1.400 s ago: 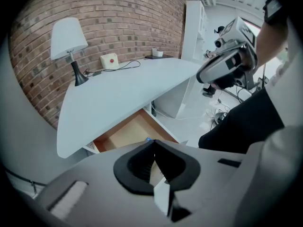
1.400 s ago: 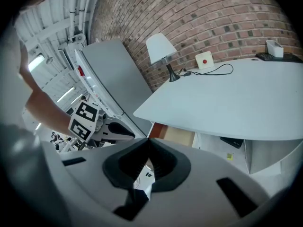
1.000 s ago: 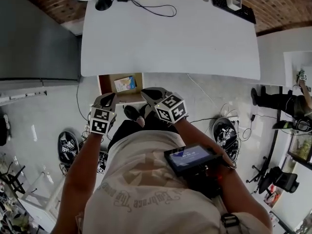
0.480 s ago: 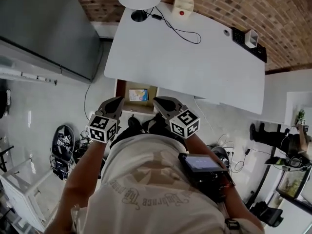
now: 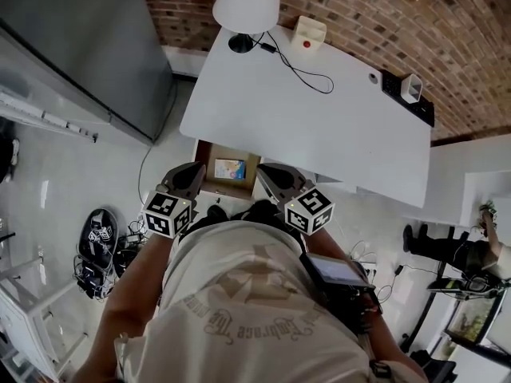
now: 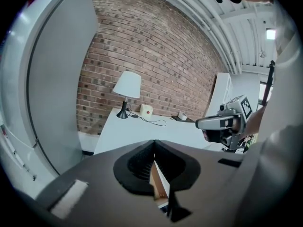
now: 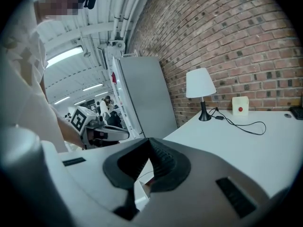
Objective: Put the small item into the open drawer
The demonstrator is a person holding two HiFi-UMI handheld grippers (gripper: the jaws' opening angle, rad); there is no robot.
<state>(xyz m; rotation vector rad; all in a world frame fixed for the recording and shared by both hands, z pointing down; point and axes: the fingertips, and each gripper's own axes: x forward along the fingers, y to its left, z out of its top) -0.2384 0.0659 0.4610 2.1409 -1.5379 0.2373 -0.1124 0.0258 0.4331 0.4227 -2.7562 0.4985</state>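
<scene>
Left gripper (image 6: pixel 155 144): jaws fully together, nothing in them. Right gripper (image 7: pixel 148 142): same, tips meeting, nothing gripped. The small flat multicoloured item (image 5: pixel 230 168) already lies inside the open brown wooden drawer (image 5: pixel 227 189), roughly mid-floor, clear of both grippers. The drawer sticks out from under the near edge of the white desk (image 5: pixel 319 126). In the head view the two grippers hang in front of the person's torso, one tip at each near corner of the drawer. On the desk's far side, by the brick wall: white-shaded lamp (image 5: pixel 247 5), cream box with red button (image 5: pixel 309 33).
</scene>
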